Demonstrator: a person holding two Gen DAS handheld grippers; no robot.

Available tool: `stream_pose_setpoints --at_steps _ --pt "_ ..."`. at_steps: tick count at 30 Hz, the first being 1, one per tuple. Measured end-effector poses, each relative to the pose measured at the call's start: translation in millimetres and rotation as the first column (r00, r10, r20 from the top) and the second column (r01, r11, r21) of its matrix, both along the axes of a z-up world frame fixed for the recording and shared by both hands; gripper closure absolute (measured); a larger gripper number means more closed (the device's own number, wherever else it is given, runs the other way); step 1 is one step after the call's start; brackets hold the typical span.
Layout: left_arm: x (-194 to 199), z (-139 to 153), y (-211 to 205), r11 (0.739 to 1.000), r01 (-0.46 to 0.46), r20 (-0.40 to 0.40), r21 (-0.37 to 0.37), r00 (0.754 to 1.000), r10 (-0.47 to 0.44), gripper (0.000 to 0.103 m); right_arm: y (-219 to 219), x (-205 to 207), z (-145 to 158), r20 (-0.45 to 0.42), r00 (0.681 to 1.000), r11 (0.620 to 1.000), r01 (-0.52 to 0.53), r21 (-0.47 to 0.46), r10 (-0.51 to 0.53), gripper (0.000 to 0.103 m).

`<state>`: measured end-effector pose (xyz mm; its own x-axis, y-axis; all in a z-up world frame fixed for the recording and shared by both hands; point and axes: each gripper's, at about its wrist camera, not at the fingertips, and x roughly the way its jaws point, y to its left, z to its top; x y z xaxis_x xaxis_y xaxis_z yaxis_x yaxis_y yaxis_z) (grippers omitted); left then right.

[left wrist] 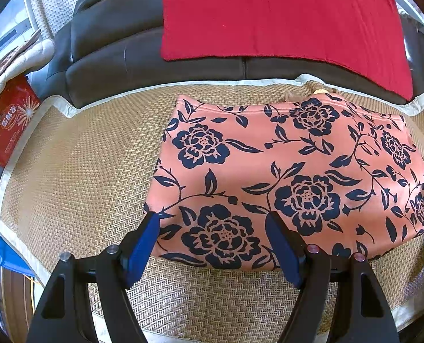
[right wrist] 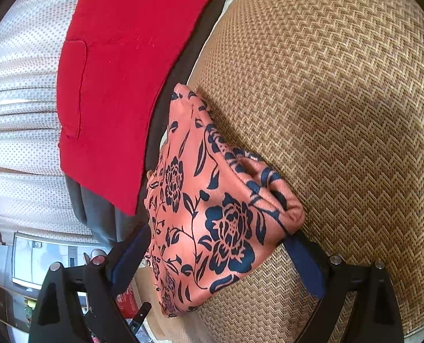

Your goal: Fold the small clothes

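Just ahead of the left gripper (left wrist: 213, 228), in its own wrist view, lies the floral garment (left wrist: 292, 177), salmon-pink with dark navy flowers, spread flat on the woven mat (left wrist: 77, 177). The jaws stand wide: the left blue finger sits at the garment's near left corner, the right one lies over the cloth near its front edge, and nothing is pinched between them. Beyond the garment, past the mat's pale border, runs the dark sofa back (left wrist: 112, 45), with a red cloth (left wrist: 275, 17) draped over it further ahead. Off to the gripper's left there's a red printed box (left wrist: 7, 125) beside the mat. Over to the right wrist view now, rolled well to one side: the right gripper (right wrist: 217, 245) has the same floral garment (right wrist: 212, 214) directly between its spread fingers, the folded edge bunched up against the right-hand blue finger and touching it, the other finger just beside the cloth's opposite side. Jaws wide here too, and no pressing grip shows. The woven mat (right wrist: 340, 91) fills the space ahead and to the right; the red cloth (right wrist: 120, 85) hangs ahead to the left, a dotted pale curtain (right wrist: 20, 125) behind it.
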<state>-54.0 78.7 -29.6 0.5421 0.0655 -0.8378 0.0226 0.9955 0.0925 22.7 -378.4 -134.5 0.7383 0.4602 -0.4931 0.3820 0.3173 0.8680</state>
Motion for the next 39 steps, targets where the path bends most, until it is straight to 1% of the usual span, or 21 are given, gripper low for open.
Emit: stream_pose_setpoints --at_steps 6,10,12,14,18,28,39 --pt "1 -5 -1 1.000 -0.003 -0.011 0.000 1.000 0.003 0.026 5 15 6 -0.001 1.000 0.999 -0.012 -0.030 0.012 0.008" --pt "3 -10 -2 1.000 -0.002 -0.020 -0.001 1.000 0.002 0.026 14 26 12 0.000 0.999 0.996 -0.043 -0.082 0.043 0.007" --pt "3 -12 -2 1.000 0.000 -0.025 -0.001 1.000 0.000 0.026 17 30 16 -0.005 0.998 0.990 -0.065 -0.122 0.064 0.007" --pt "4 -13 -4 1.000 0.002 -0.028 0.002 1.000 -0.002 0.026 24 32 13 -0.007 0.998 0.989 -0.066 -0.133 0.066 0.007" --pt "5 -16 -7 1.000 0.011 -0.035 0.002 0.999 -0.010 0.026 22 31 11 -0.004 0.999 0.994 -0.044 -0.104 0.044 0.008" --pt "8 -19 -14 1.000 0.031 -0.047 0.001 0.998 -0.030 0.026 20 34 9 0.000 0.998 0.993 -0.069 -0.098 0.069 0.008" --pt "15 -23 -20 0.998 0.057 -0.061 0.001 0.997 -0.056 0.026 18 29 8 0.000 0.998 0.995 -0.064 -0.077 0.065 0.008"
